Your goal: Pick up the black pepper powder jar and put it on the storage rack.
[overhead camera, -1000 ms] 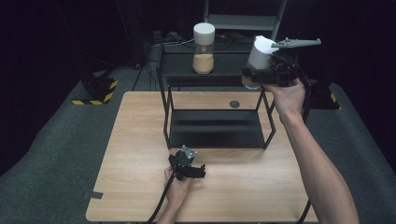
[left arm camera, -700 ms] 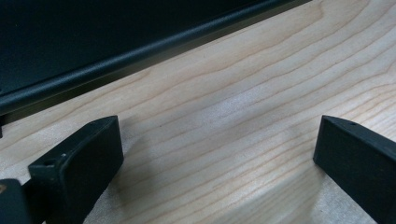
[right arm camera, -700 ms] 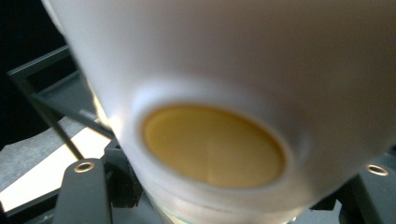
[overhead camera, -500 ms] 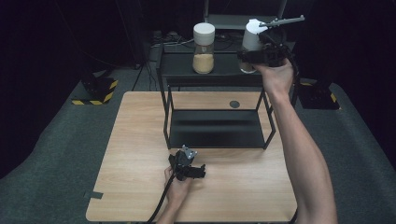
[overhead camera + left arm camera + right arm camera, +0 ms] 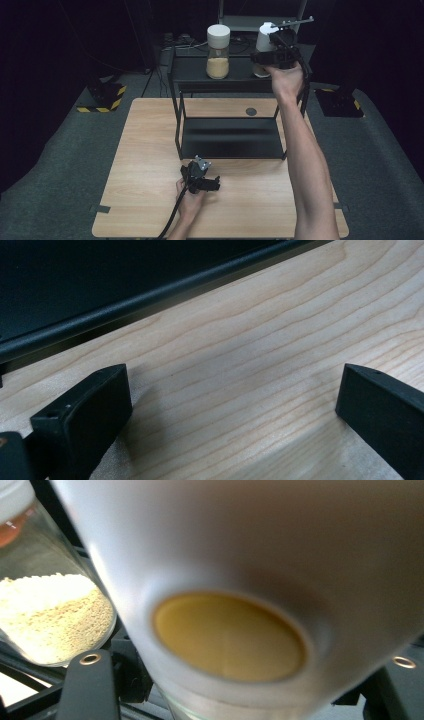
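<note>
Right gripper [image 5: 267, 55] is clamped on a white-lidded jar [image 5: 263, 37], held just above the black rack's [image 5: 227, 145] top shelf, beside the grain-filled jar [image 5: 218, 52] — apparently to set the pair side by side. Left gripper [image 5: 200, 177] rests on the table [image 5: 145, 150] in front of the rack, jaws apart and empty. No labels or writing are legible.
</note>
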